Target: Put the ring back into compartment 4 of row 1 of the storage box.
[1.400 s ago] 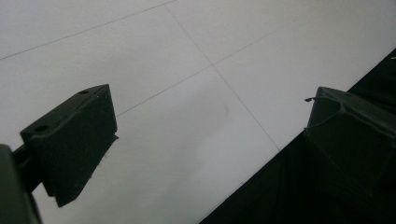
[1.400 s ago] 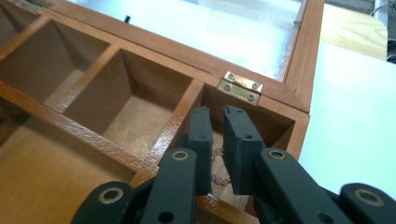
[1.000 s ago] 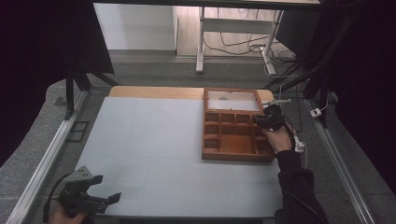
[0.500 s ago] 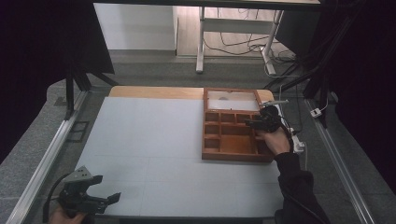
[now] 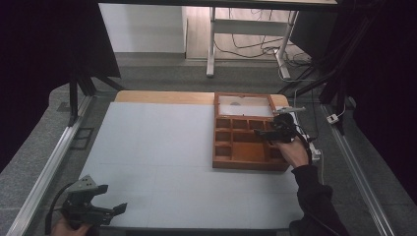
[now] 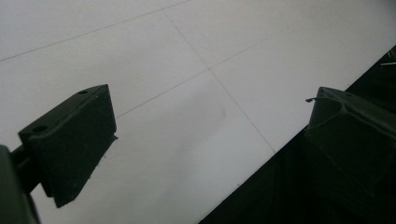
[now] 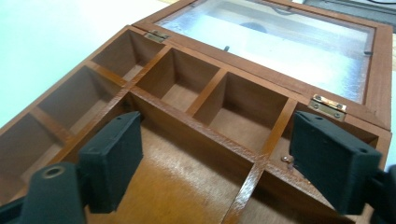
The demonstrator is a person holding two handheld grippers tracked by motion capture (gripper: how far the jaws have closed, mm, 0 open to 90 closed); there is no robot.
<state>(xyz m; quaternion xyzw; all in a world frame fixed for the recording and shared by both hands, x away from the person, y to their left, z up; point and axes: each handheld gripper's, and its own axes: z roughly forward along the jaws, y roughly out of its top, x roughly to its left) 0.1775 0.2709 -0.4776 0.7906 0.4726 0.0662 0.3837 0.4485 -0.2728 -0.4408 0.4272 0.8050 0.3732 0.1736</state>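
A brown wooden box [image 5: 231,160] with several open compartments sits on the right half of the white table. Its glass-paned lid [image 5: 244,104] lies open behind it. My right gripper [image 5: 266,133] hovers over the box's right side, pointing left, open and holding nothing. In the right gripper view the gripper [image 7: 219,163] frames the large compartment and the row of small ones of the box [image 7: 196,88], with the lid [image 7: 275,42] beyond. A tiny metal bit [image 7: 287,159] lies in the rightmost small compartment. My left gripper [image 5: 112,200] rests open at the table's near left corner.
The left gripper view has the open left gripper [image 6: 205,140] above the white table top [image 6: 187,56], close to its dark front edge. Two brass hinges [image 7: 327,103] join lid and box. Metal rails [image 5: 54,157] run along both table sides.
My right gripper has slid a little leftward and nearer over the box. The left gripper has stayed still.
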